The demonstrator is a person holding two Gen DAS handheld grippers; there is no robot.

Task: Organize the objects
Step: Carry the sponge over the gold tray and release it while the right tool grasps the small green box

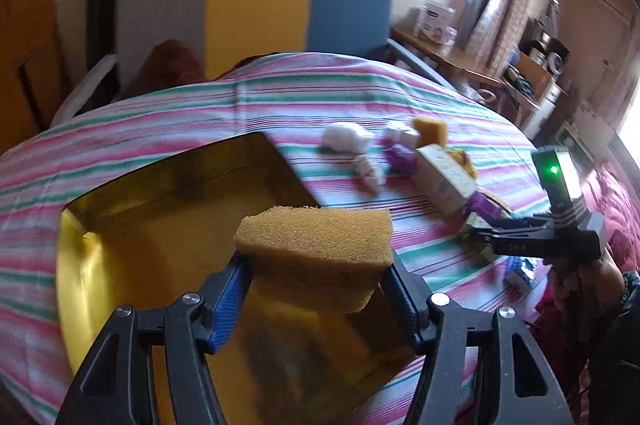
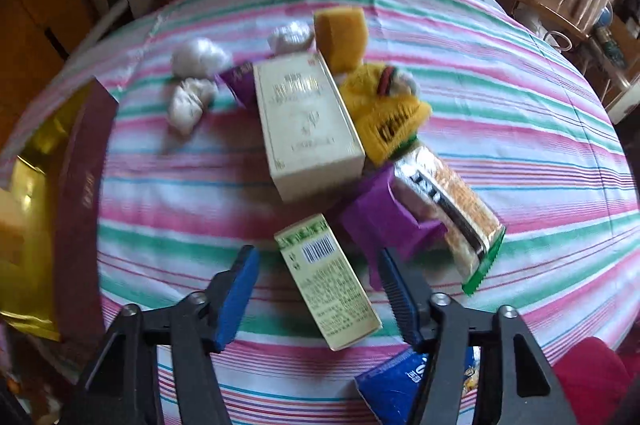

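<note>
From the left wrist camera, the left gripper (image 1: pixel 318 289) has its jaws clamped on a yellow sponge (image 1: pixel 316 245), held above an open gold-lined box (image 1: pixel 172 221) that looks empty on a striped bedcover (image 1: pixel 168 113). From the right wrist camera, the right gripper (image 2: pixel 320 297) has its jaws apart around a small green-edged carton (image 2: pixel 328 281), pads not yet pressing. Most items remain unsorted: a cream box (image 2: pixel 308 121), a second sponge (image 2: pixel 342 37), a snack packet (image 2: pixel 452 213). A barcode shows; the lettering is too blurred to read.
</note>
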